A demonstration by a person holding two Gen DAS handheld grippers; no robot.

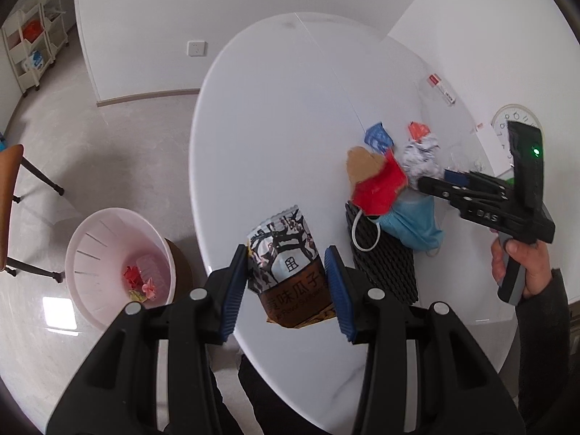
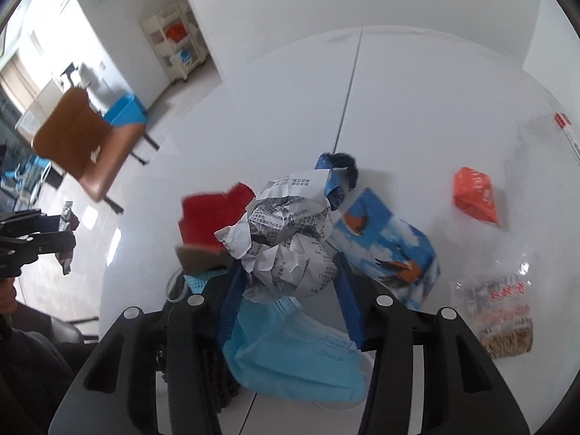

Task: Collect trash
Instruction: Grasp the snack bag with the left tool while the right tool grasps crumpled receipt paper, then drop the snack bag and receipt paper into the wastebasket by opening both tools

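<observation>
My left gripper (image 1: 286,282) is shut on a black-and-brown sunflower-seed snack packet (image 1: 288,272), held above the white table's near edge (image 1: 272,108). A pink waste bin (image 1: 112,264) with a few scraps inside stands on the floor to its left. My right gripper (image 2: 290,282) is shut on a crumpled printed paper ball (image 2: 286,239), above a blue face mask (image 2: 297,351). It also shows in the left wrist view (image 1: 431,181), at the trash pile. A red card piece (image 2: 212,217), a blue pictured box (image 2: 388,253) and an orange packet (image 2: 475,199) lie nearby.
A black mesh sleeve (image 1: 384,257) lies under the mask. A clear snack bag (image 2: 504,315) lies at the table's right. A brown chair (image 2: 87,137) stands on the floor to the left. A white shelf cart (image 1: 32,40) stands by the far wall.
</observation>
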